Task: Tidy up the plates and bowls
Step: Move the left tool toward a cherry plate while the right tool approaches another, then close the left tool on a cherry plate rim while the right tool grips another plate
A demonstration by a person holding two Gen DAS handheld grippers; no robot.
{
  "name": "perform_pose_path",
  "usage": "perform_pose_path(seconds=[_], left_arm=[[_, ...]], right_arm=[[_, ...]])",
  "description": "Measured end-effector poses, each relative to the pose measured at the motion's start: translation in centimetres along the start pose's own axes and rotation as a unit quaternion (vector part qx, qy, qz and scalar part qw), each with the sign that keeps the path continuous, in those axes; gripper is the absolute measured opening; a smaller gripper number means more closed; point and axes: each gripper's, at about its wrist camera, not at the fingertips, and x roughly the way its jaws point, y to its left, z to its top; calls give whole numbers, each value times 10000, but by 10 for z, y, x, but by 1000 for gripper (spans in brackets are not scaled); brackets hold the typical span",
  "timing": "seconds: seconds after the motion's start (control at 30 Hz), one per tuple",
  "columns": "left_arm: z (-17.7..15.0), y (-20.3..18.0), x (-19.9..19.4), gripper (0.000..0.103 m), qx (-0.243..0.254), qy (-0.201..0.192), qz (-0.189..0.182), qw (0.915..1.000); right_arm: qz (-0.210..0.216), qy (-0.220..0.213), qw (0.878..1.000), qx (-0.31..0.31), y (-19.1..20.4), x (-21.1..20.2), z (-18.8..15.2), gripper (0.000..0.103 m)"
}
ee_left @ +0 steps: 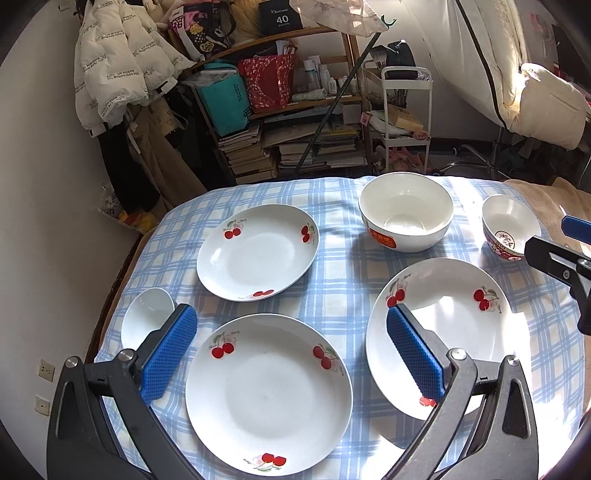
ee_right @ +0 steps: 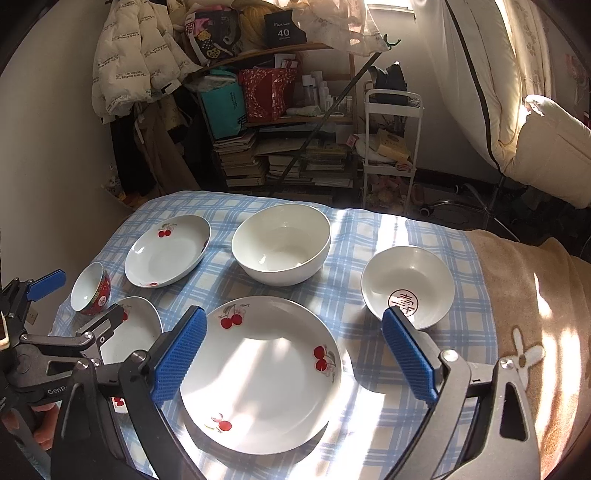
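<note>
Nothing is stacked yet: three cherry plates (ee_left: pixel 269 393) and three bowls (ee_left: pixel 406 210) lie apart on the checked table (ee_left: pixel 340 291), large bowl at twelve o'clock. The left gripper (ee_left: pixel 291 354) and right gripper (ee_right: pixel 293 356) hover with fingers apart, empty. All sorting is still to do.

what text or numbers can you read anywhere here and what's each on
"40": black bag on top of the shelf; the smaller lines around it are too small to read.
"GenR", cut off: black body of the left gripper, seen from the right wrist view.
Red seal-style character inside the small bowl: a sign, not readable.
Orange label on the large white bowl: blurred.
Repeated print on the white puffer jacket: unreadable.
</note>
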Motion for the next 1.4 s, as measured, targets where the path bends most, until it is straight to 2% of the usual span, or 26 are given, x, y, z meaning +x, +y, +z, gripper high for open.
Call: perform_pose_path(seconds=[0.13, 0.37, 0.67, 0.77, 1.0, 1.1, 1.23, 1.3, 1.4], left_arm=[[1, -8, 22, 101, 30, 342, -271, 9990], [2, -17, 57, 101, -39, 872, -734, 9935], [4, -35, 89, 101, 156, 1317, -944, 9867], [4, -41, 101, 101, 212, 1545, -1078, 9819], [2, -45, 120, 101, 183, 1781, -1149, 9771], [1, -48, 123, 101, 255, 1814, -1222, 9755], [1, -51, 127, 88, 368, 1923, -1399, 9706], [1, -51, 129, 85, 348, 2000, -1582, 9663], [1, -53, 132, 77, 443, 2059, -1604, 9643]], right_arm=[[41, 256, 9997, 24, -7, 17, -5, 90], [110, 720, 9972, 183, -22, 46, -19, 89], [158, 1189, 9918, 431, -46, 76, -33, 89], [171, 1316, 9899, 506, -50, 82, -36, 89], [222, 1578, 9860, 494, -52, 96, -45, 89], [259, 1643, 9844, 583, -55, 100, -47, 78], [207, 1742, 9822, 678, -58, 104, -49, 75], [288, 1795, 9805, 752, -60, 107, -50, 71], [361, 1884, 9780, 817, -60, 110, -53, 60]])
